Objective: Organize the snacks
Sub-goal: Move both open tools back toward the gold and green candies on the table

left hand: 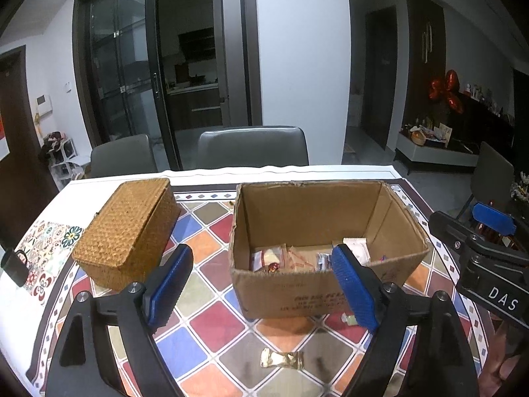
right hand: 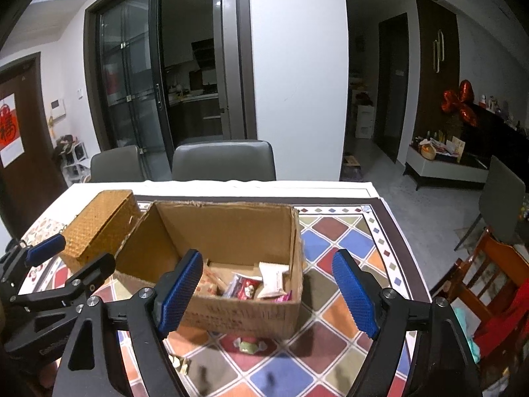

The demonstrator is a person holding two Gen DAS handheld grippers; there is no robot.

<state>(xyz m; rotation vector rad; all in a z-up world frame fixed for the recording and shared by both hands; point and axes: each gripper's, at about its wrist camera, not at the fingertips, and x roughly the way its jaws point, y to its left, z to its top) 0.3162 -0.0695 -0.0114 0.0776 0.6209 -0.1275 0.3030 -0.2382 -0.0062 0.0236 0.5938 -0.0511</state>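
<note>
An open cardboard box (left hand: 297, 294) stands mid-table and holds several wrapped snacks (left hand: 274, 259); it also shows in the right wrist view (right hand: 251, 314) with snacks (right hand: 251, 286) inside. A gold-wrapped candy (left hand: 282, 359) lies on the table in front of the box. A green-wrapped candy (right hand: 248, 345) lies by the box's near side, and a gold wrapper (right hand: 180, 364) lies further left. My left gripper (left hand: 261, 287) is open and empty above the table before the box. My right gripper (right hand: 267, 292) is open and empty near the box's front right.
A closed woven basket (left hand: 127, 231) sits left of the box on the patterned tablecloth (left hand: 211, 324). A black mug (left hand: 15, 264) stands at the table's left edge. Grey chairs (left hand: 253, 145) stand behind the table. A wooden chair (right hand: 489, 284) is at the right.
</note>
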